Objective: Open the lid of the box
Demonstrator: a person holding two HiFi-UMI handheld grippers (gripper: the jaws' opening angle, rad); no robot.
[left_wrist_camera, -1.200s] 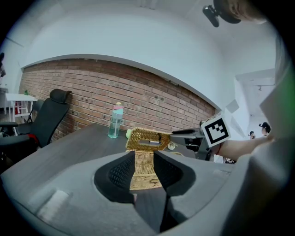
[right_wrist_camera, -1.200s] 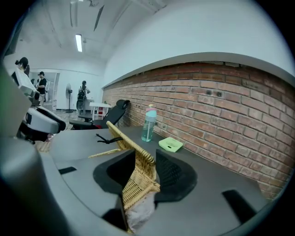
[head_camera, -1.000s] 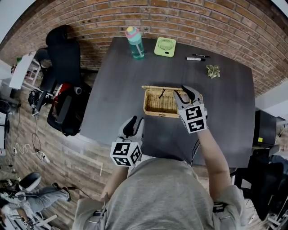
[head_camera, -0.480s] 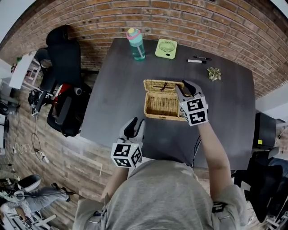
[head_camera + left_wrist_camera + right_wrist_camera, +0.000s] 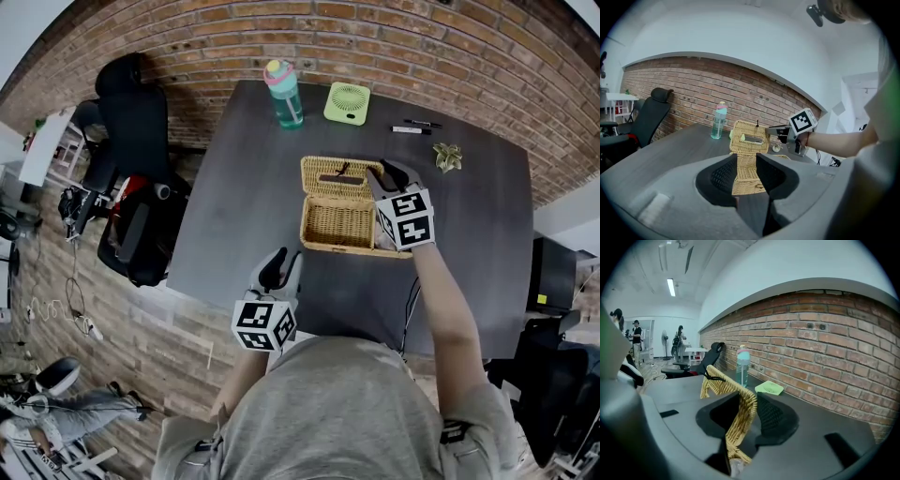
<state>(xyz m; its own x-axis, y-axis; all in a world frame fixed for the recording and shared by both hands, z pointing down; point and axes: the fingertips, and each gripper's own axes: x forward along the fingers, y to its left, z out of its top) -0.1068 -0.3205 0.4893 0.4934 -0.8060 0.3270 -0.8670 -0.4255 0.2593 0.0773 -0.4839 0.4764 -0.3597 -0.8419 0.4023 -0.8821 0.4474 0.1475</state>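
Wicker box (image 5: 336, 225) sits mid table (image 5: 234, 187), lid (image 5: 337, 175) stood upright along its 12 o'clock edge. Right gripper (image 5: 384, 174) pinches the lid's 3 o'clock end; jaws have just been closing, now narrow on the wicker. Left gripper (image 5: 281, 264) at 7 o'clock from box, near table edge, jaws apart, nothing between. Bottle (image 5: 283, 92) at 11, fan (image 5: 347, 101) at 12

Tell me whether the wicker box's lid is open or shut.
Open. The woven wicker lid stands upright at the far edge of the rectangular wicker box, whose inside shows.
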